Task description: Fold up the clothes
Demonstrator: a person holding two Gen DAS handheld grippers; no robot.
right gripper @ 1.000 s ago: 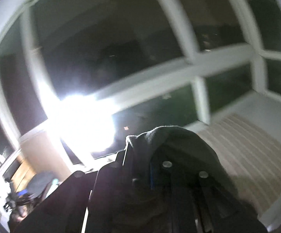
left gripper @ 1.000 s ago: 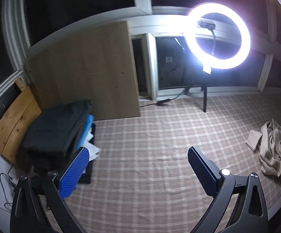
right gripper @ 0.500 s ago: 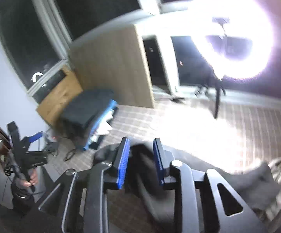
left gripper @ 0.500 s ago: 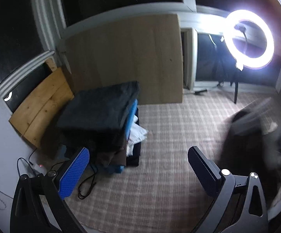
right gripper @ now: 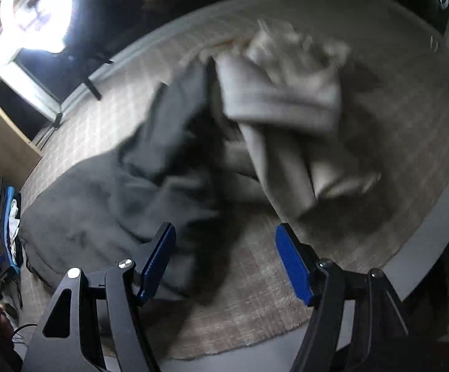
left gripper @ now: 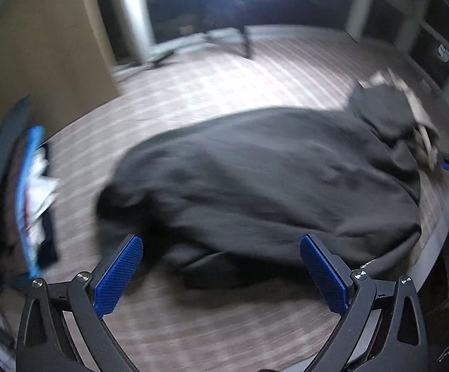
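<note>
Checked beige carpet (left gripper: pixel 212 93) covers the floor under a glaring ring light (right gripper: pixel 35 9). On it lies a dark grey crumpled garment (left gripper: pixel 255 179), one end against a pale beige heap of cloth (right gripper: pixel 289 86). Above it, the left tool (left gripper: pixel 221 276) stands wide and empty. The right tool (right gripper: pixel 224 263) has just been opening, nothing gripped.

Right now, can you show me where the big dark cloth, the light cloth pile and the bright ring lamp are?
dark garment (left gripper: pixel 255 179): left wrist view, middle of its spread body.
beige garment (right gripper: pixel 286 93): right wrist view, its crumpled top.
ring light (right gripper: pixel 35 12): right wrist view, the glowing ring.
</note>
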